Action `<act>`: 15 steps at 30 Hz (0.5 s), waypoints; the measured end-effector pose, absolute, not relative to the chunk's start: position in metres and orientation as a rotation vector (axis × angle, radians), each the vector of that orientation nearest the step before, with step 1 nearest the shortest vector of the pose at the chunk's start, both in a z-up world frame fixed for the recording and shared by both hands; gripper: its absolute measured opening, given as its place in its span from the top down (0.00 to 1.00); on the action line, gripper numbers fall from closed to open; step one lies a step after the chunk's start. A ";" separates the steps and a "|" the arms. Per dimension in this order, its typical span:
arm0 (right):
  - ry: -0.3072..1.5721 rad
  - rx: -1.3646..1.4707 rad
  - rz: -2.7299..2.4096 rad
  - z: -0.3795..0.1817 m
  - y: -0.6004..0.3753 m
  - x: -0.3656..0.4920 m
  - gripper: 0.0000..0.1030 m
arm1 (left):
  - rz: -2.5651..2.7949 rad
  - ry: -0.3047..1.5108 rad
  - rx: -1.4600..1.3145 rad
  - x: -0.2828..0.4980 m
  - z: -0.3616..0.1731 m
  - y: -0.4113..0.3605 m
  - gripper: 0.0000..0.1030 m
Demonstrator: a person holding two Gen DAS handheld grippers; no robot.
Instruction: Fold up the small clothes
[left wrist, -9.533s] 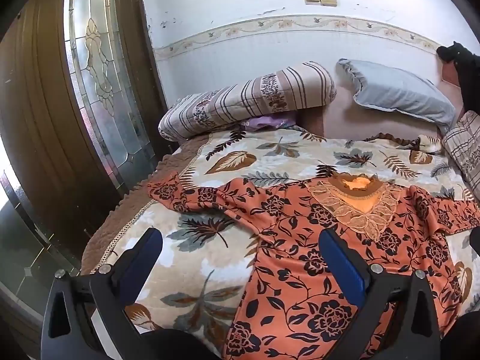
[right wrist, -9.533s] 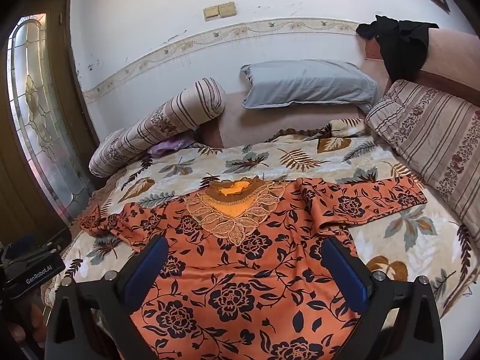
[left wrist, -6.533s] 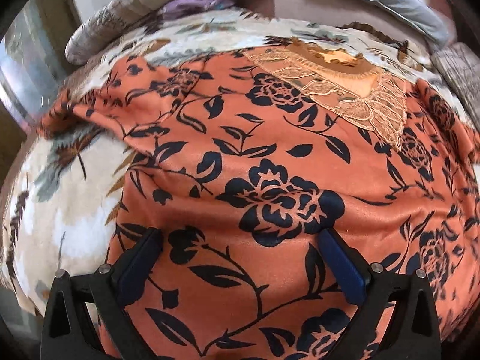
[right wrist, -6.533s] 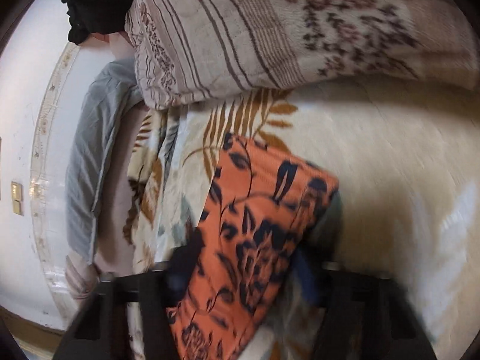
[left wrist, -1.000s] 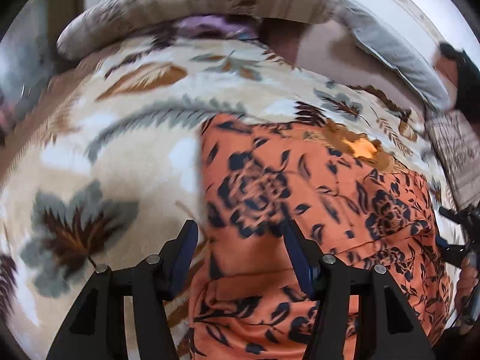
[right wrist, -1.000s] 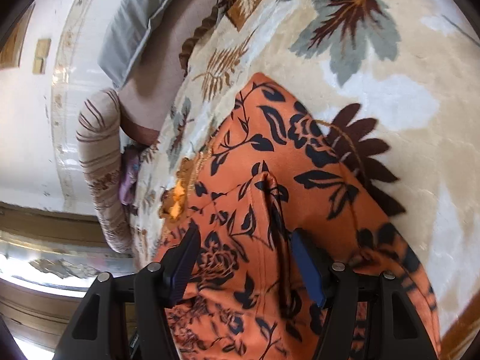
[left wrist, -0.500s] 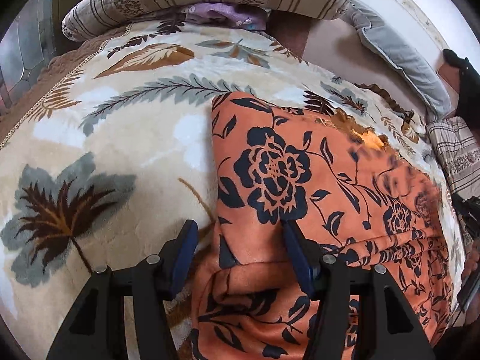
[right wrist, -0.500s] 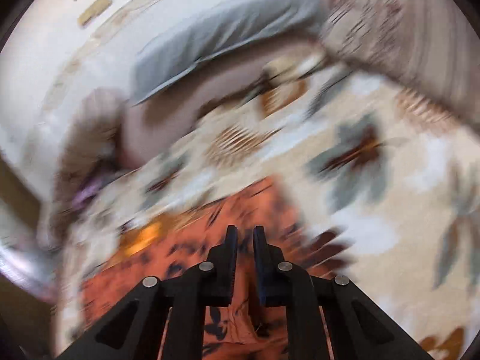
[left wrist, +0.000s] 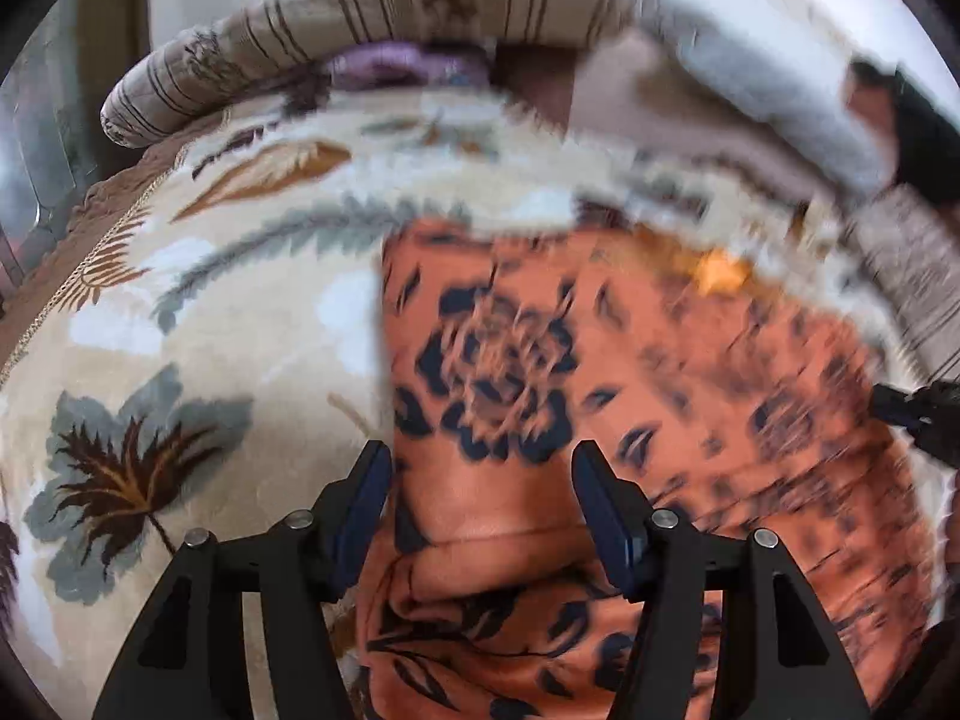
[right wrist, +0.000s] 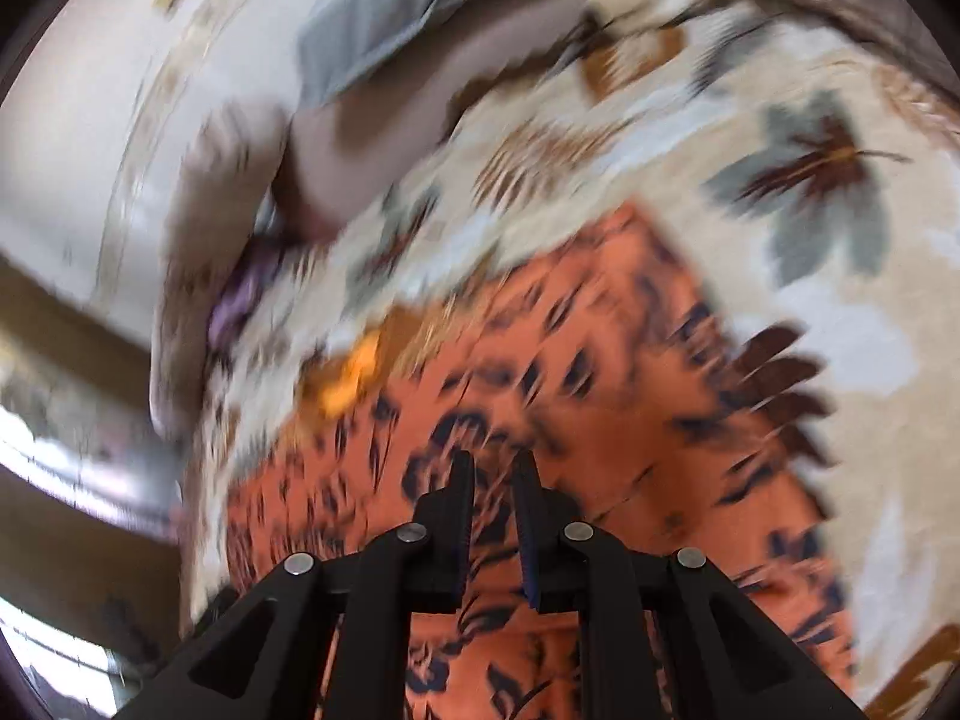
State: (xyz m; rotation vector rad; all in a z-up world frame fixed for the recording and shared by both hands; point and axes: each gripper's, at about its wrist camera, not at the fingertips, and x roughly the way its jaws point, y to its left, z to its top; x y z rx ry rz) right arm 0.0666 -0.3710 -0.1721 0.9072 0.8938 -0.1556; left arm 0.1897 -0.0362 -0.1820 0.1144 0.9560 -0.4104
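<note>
An orange top with black flowers (left wrist: 540, 348) lies on the bed with both sleeves folded in, so it forms a narrow strip; its yellow neckline (left wrist: 717, 270) points to the pillows. My left gripper (left wrist: 480, 480) is open and straddles the top's left edge near a folded sleeve. My right gripper (right wrist: 492, 468) is nearly shut over the top (right wrist: 600, 420); the view is blurred and no cloth shows between its fingers. It also shows at the right edge of the left wrist view (left wrist: 918, 414).
The bed has a cream leaf-print blanket (left wrist: 180, 330). A striped bolster (left wrist: 360, 18), a purple cloth (left wrist: 408, 66) and a grey pillow (right wrist: 384, 30) lie at the head. A striped cushion (left wrist: 912, 264) is on the right. A glass door (left wrist: 36, 138) stands left.
The top went from spread out to sleeves folded in. In the last second my right gripper shut and swung over the top. My left gripper stayed open and shifted slightly.
</note>
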 end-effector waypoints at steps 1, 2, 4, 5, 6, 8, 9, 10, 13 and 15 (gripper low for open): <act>0.988 0.874 -0.149 -0.183 -0.363 0.075 0.84 | -0.406 0.973 0.112 0.192 -0.186 -0.035 0.38; 0.997 0.860 -0.158 -0.186 -0.361 0.078 0.85 | -0.410 0.979 0.076 0.195 -0.186 -0.031 0.37; 0.979 0.853 -0.166 -0.182 -0.361 0.078 0.86 | -0.409 0.972 0.029 0.197 -0.181 -0.026 0.37; 0.967 0.848 -0.152 -0.177 -0.360 0.080 0.84 | -0.406 0.956 0.013 0.198 -0.178 -0.024 0.37; 0.939 0.840 -0.126 -0.172 -0.357 0.081 0.84 | -0.414 0.944 -0.005 0.199 -0.177 -0.024 0.37; 0.911 0.824 -0.069 -0.166 -0.344 0.085 0.84 | -0.455 0.940 -0.042 0.200 -0.174 -0.028 0.36; 0.912 0.821 -0.026 -0.165 -0.336 0.091 0.84 | -0.467 0.941 -0.048 0.200 -0.174 -0.033 0.31; 0.921 0.821 0.027 -0.165 -0.326 0.095 0.84 | -0.465 0.938 -0.040 0.201 -0.174 -0.037 0.30; 0.978 0.772 0.132 -0.171 -0.291 0.111 0.84 | -0.456 0.931 0.041 0.198 -0.177 -0.051 0.29; 1.034 0.690 0.130 -0.179 -0.274 0.120 0.84 | -0.441 0.936 0.086 0.198 -0.179 -0.054 0.29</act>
